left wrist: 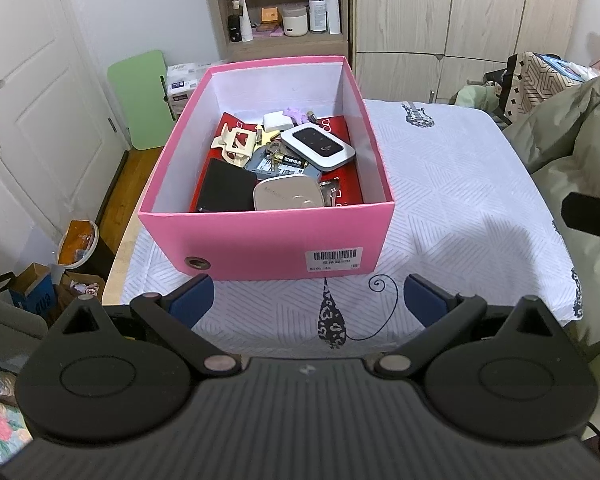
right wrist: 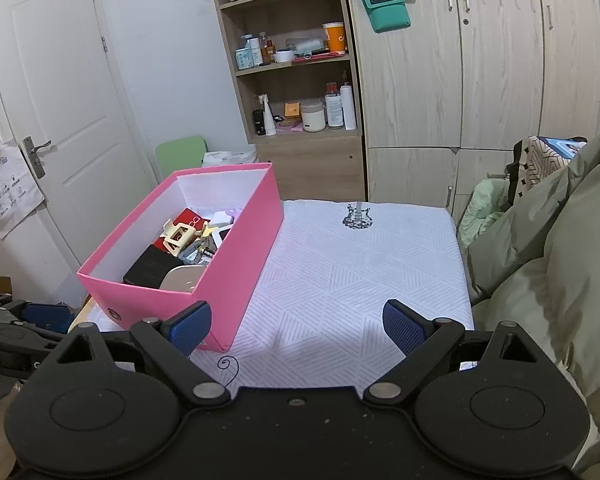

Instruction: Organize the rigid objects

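A pink box (left wrist: 260,244) (right wrist: 236,264) stands on the white patterned tablecloth (left wrist: 460,200) (right wrist: 360,272). Inside lie a white-and-black pocket router (left wrist: 318,146), a cream hair claw (left wrist: 236,145) (right wrist: 180,236), a black case (left wrist: 226,190) (right wrist: 152,266), a round beige device (left wrist: 286,196), a battery (left wrist: 294,160), keys and a red booklet. My left gripper (left wrist: 306,300) hangs open just in front of the box's near wall, empty. My right gripper (right wrist: 296,326) is open and empty over the cloth, to the right of the box's near corner.
A wooden shelf unit (right wrist: 296,80) with bottles and jars and a wardrobe (right wrist: 480,80) stand behind the table. A white door (right wrist: 56,112) is at left. An olive quilted coat (right wrist: 548,248) lies along the table's right edge. Clutter sits on the floor at left (left wrist: 76,244).
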Tool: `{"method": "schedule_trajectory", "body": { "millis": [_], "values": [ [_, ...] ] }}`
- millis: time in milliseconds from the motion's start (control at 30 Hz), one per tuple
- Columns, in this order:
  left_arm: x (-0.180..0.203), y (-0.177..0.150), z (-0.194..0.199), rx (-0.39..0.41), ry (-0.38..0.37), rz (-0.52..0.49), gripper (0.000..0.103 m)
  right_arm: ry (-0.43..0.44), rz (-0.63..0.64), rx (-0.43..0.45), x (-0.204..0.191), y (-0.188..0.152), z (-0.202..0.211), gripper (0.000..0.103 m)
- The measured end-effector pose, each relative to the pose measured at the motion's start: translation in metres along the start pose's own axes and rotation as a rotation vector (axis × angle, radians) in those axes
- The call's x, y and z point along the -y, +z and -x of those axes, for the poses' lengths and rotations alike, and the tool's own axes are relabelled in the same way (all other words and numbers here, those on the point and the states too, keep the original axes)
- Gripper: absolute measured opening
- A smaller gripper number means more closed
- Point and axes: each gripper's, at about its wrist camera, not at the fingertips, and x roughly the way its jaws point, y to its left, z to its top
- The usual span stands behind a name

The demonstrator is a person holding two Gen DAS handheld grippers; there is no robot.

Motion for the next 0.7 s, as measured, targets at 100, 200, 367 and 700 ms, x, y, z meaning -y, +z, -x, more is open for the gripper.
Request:
{"method": "schedule_trajectory", "body": {
  "millis": [100,200,367,700],
  "values": [
    [-0.002,0.000,-0.001,0.001,-0.001,0.006,0.103,-0.004,0.001,-0.001,0.000,0.000,0.000,0.095],
    [-0.003,-0.001,-0.001,0.004,0.005,0.007,0.103,-0.008,0.000,-0.003,0.001,-0.002,-0.001,0.095],
    [-0.002,-0.003,0.000,0.013,0.017,-0.001,0.103,-0.014,0.000,-0.006,0.000,-0.001,-0.002,0.095],
    [0.001,-0.004,0.009,0.029,0.004,-0.014,0.103,-0.015,0.000,-0.006,0.000,-0.001,-0.002,0.095]
  ]
}}
